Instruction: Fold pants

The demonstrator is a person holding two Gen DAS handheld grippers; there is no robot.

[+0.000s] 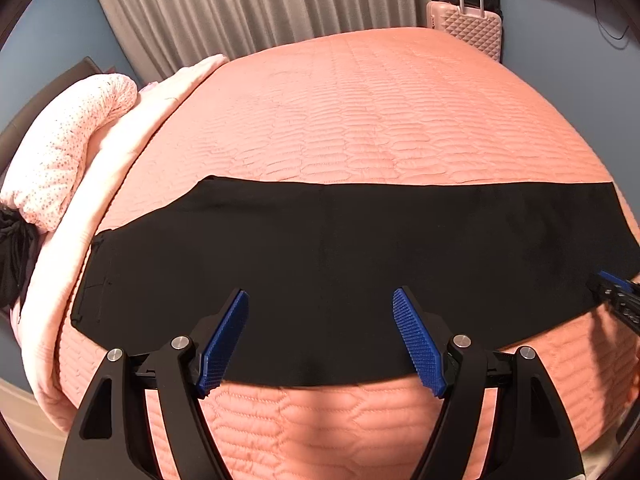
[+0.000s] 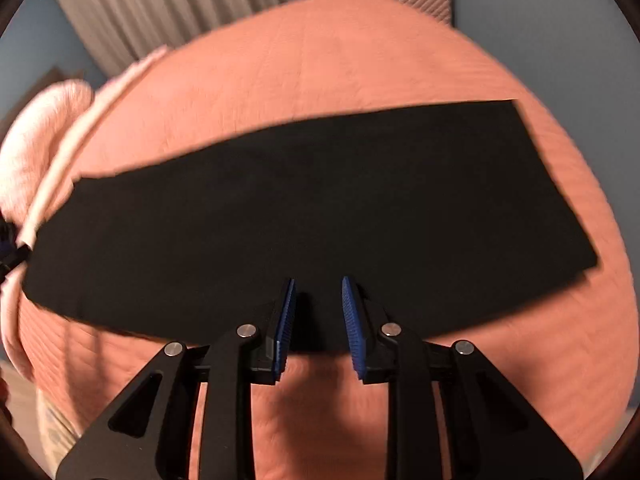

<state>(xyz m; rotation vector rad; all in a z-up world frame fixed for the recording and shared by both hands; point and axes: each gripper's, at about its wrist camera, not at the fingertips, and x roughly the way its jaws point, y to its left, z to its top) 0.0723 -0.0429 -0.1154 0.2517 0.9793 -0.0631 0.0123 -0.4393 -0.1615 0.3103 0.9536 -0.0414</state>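
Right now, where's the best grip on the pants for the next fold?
Probably the hem end, pinching its near corner from the near side. The pants lie flat as one long strip across the bed, so that free corner lifts cleanly toward the waistband. Both grippers, left and right, are open and empty.

The quilted bedspread (image 1: 360, 112) beyond the flat black pants (image 1: 320, 260) lies bare, open to passage. Obstacles: heaped pink bedding (image 1: 68, 148) along the left edge (rising above the surface), a pink suitcase (image 1: 468, 28) past the far corner.
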